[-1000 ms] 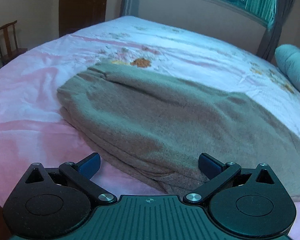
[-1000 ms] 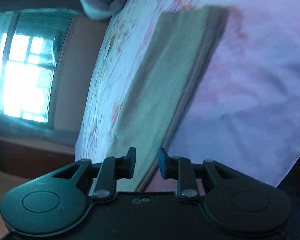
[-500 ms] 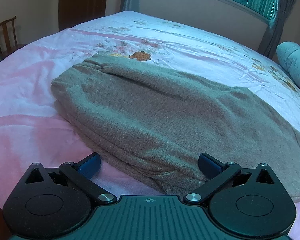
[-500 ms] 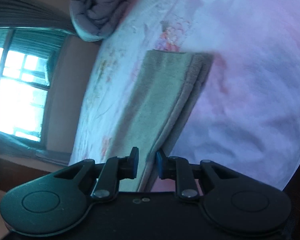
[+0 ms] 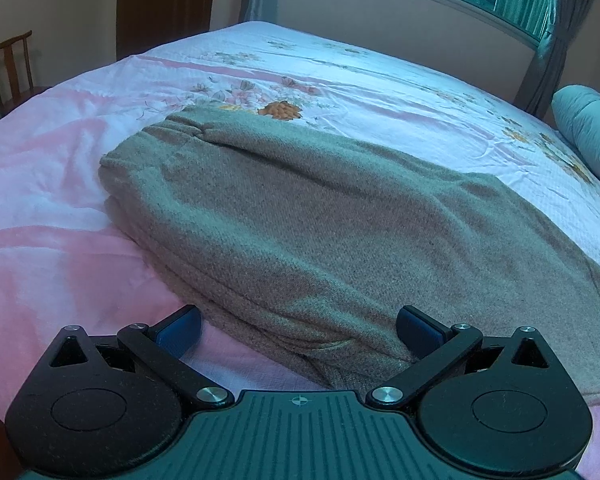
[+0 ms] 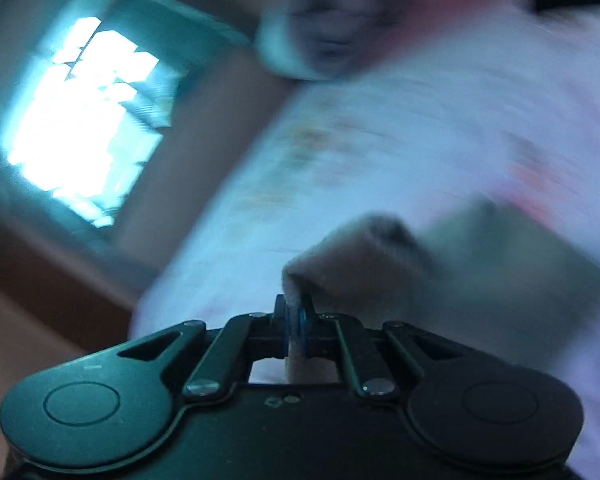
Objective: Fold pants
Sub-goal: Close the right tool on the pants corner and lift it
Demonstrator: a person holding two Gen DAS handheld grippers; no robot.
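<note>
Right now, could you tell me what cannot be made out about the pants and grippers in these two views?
- Right wrist view: motion blur smears the pants past the right gripper, whose jaws pinch a fold.
- Left wrist view: the pants' right end is cut off by the edge; the left gripper body hides their near corner.

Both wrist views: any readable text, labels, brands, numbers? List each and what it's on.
None readable.
Left gripper body: a small crosshair mark only, no lettering.
Pants, bedsheet: no tag or print with words; the sheet has only a floral pattern.
Right gripper view: motion-blurred; no text can be made out.
</note>
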